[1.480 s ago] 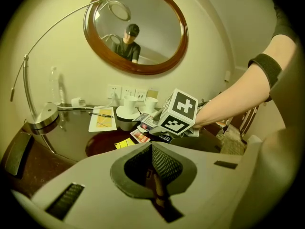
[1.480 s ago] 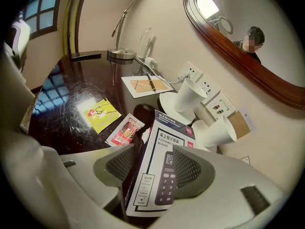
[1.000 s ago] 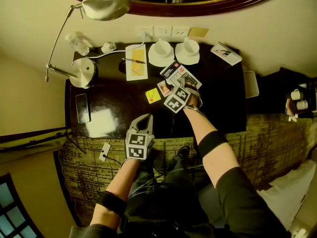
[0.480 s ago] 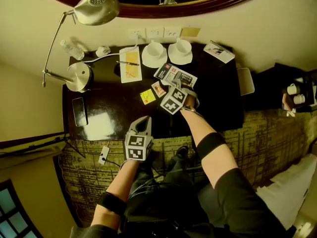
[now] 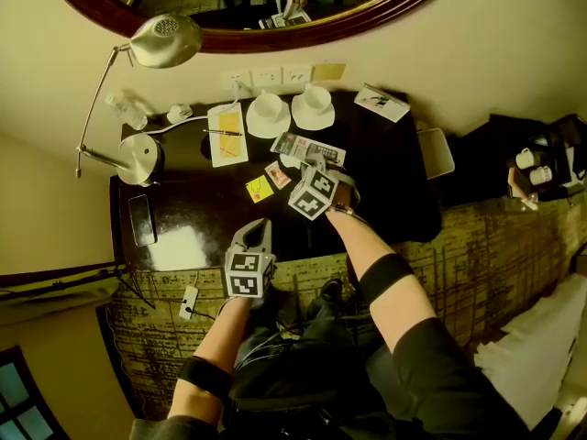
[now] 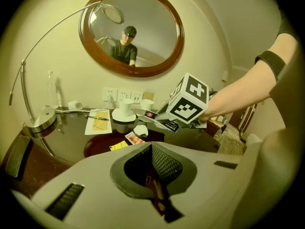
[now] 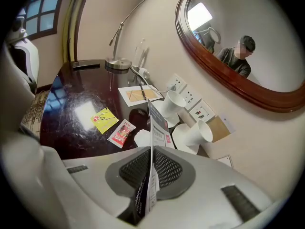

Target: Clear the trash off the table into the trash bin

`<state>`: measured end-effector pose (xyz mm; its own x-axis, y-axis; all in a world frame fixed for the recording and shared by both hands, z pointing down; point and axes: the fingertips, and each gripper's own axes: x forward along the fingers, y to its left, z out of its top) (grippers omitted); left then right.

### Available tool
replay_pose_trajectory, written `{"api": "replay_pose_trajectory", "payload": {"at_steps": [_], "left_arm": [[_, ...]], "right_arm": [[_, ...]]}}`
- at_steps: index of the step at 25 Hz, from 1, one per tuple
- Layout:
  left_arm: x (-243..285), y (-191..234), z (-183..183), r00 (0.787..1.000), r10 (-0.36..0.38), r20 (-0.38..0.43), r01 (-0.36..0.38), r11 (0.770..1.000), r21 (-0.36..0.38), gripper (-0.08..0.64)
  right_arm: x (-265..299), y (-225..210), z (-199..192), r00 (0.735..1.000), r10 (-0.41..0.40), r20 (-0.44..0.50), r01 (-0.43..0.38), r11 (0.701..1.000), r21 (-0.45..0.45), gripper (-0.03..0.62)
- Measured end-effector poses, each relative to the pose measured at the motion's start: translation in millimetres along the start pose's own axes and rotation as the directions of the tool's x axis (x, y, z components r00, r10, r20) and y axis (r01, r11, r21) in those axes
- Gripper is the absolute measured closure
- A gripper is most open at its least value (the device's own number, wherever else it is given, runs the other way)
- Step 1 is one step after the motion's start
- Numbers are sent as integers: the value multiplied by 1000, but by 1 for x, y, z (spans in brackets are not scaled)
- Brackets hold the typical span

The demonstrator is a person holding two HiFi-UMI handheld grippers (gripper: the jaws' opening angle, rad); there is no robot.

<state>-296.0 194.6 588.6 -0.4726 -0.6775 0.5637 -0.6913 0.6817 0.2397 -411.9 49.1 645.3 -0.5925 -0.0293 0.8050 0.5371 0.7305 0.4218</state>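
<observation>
Holding a printed leaflet just above the dark table, right gripper jaws just closed tight on its edge, left gripper clenched empty, probably carrying next to a bin not in view.

Two white ceramic cups are sitting on two round white saucers; two flat paper sachets are lying nearby.

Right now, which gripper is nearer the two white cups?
Right. The right gripper, whose jaws have just been closing on the leaflet, hovers over the table just short of the white cups. The left gripper, shut, sits back at the table's near edge.
</observation>
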Motion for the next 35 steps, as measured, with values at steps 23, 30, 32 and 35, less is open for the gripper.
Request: {"api": "replay_pose_trajectory", "payload": {"at_steps": [23, 30, 32, 35], "left_arm": [[-19, -22, 35, 998, 16, 67, -21, 997, 72, 557], [-24, -30, 45, 996, 7, 94, -12, 998, 60, 557], [-24, -33, 48, 995, 2, 99, -8, 998, 59, 557], [-22, -39, 54, 995, -12, 101, 5, 997, 72, 557]], "right_arm": [[-164, -28, -25, 946, -138, 292, -14, 886, 464, 548], [-208, -18, -48, 892, -208, 402, -106, 767, 633, 548], [-216, -17, -54, 873, -235, 428, -131, 732, 668, 546], [-222, -13, -64, 860, -261, 439, -139, 708, 692, 546]]}}
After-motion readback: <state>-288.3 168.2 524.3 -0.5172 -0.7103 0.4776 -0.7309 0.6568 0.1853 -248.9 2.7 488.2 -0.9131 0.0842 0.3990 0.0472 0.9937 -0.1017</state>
